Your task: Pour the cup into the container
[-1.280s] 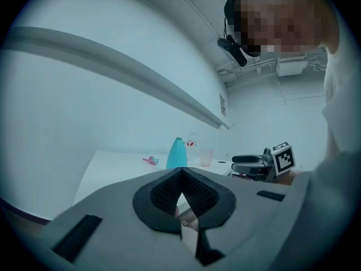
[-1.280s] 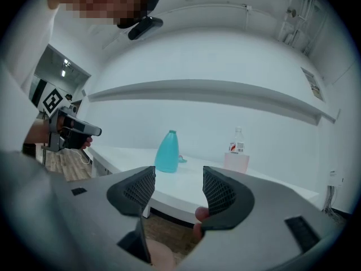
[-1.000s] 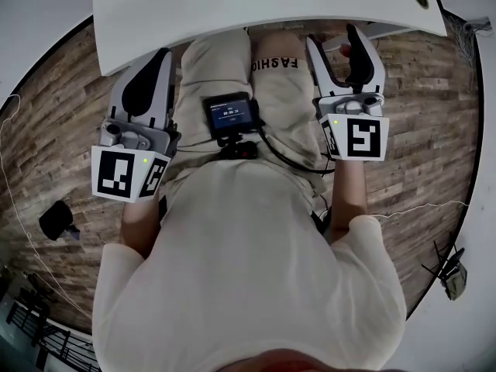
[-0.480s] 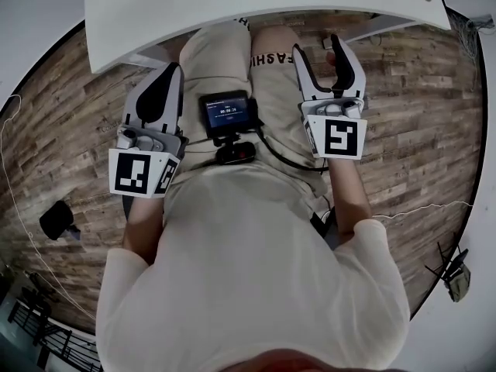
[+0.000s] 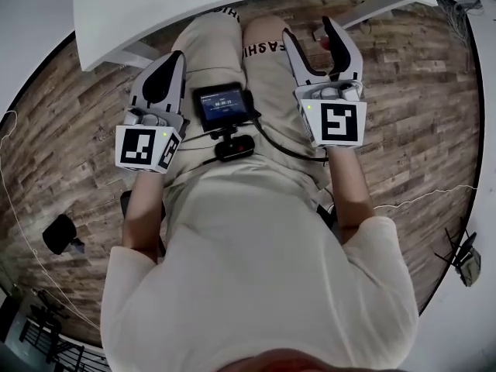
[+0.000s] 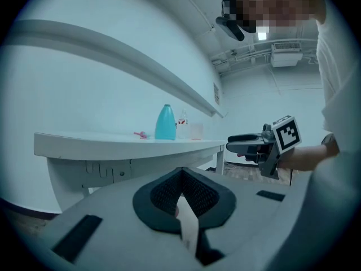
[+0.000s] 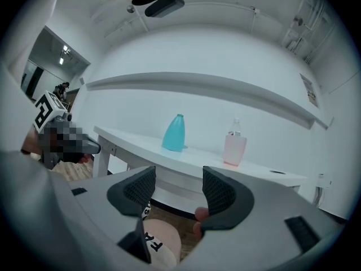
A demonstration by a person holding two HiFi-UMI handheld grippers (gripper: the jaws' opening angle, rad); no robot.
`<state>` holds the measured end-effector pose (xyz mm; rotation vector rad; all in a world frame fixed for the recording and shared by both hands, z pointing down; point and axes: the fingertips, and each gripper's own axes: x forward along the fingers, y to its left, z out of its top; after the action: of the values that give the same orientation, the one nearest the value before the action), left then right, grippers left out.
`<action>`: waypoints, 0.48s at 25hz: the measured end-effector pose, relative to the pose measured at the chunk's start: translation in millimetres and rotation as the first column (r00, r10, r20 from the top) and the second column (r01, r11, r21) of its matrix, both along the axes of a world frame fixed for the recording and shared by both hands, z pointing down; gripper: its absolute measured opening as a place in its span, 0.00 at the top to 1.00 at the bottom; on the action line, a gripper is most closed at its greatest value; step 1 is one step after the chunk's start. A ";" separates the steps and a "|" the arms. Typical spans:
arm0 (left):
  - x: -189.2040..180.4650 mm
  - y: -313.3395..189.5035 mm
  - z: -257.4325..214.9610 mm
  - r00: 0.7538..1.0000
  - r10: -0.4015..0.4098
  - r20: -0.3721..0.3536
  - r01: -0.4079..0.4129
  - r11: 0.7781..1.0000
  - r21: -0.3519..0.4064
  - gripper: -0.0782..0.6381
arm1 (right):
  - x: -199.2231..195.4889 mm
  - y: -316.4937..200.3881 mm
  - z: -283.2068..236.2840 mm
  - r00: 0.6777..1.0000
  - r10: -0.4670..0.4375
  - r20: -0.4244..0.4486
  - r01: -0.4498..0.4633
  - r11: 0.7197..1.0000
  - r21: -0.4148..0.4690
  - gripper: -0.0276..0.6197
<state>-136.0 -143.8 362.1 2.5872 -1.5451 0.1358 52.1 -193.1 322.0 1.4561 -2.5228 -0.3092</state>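
Cup (image 6: 196,130) is standing untouched on the white desk (image 6: 113,144), toward its right-hand end. A small clear bottle (image 6: 182,117) is sitting just beside it, a blue bottle (image 6: 165,122) is standing further along to the left, and a small pink object (image 6: 141,133) is lying beyond that. The person is holding both grippers low over the lap, below the desk's front edge and well apart from everything on it. The left gripper (image 5: 172,59) is showing its fingers (image 6: 163,193) pressed together with nothing in them. The right gripper (image 5: 308,31) is holding its fingers (image 7: 217,192) about half apart, gripping nothing, with only a knee showing through the gap.

Several risks are probably waiting in the approach. Either gripper, rising from under the front edge, is risking a knock against the desk. The closed left fingers are needing to open before any grasp, or they are likely to shove the cup along instead of taking it. The clear bottle is crowding the cup, so a wide reach could be tipping it over. The cup is looking thin and see-through, so a hard squeeze may be buckling it and spilling its contents. Which vessel is serving as the container is not clear from here. If it is one of the narrow-necked bottles, a fast tilt is likely to be sending liquid over the desk.
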 end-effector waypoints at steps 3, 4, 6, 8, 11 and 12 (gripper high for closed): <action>-5.0 -0.6 14.7 1.000 0.011 -0.008 -0.011 1.000 -0.009 0.87 | 1.7 1.2 13.6 0.999 0.033 -0.004 -0.033 0.999 -0.026 0.54; -6.4 -1.3 19.1 1.000 0.011 -0.022 -0.012 1.000 -0.021 0.87 | 0.4 1.7 17.5 0.999 0.037 -0.008 -0.038 0.999 -0.037 0.54; -6.4 -2.7 23.9 0.999 0.011 -0.039 -0.013 0.999 -0.042 0.87 | -1.8 2.6 19.1 0.999 0.048 -0.015 -0.049 0.998 -0.050 0.54; -4.1 -3.2 25.5 0.999 0.015 -0.034 -0.017 0.999 -0.048 0.87 | 0.2 3.7 15.6 0.998 0.063 -0.014 -0.063 0.997 -0.050 0.54; -3.4 -2.9 28.5 0.999 0.019 -0.030 -0.021 0.998 -0.064 0.87 | 0.7 8.0 17.4 0.998 0.059 0.007 -0.059 0.998 -0.027 0.54; -3.9 -3.2 29.5 0.999 0.018 -0.033 -0.021 0.997 -0.071 0.87 | -0.5 10.0 22.7 0.999 0.051 -0.001 -0.051 0.999 -0.020 0.54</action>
<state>-139.9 -147.0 391.7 2.5376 -1.4772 0.1470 51.6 -183.1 344.7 1.5095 -2.4763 -0.2755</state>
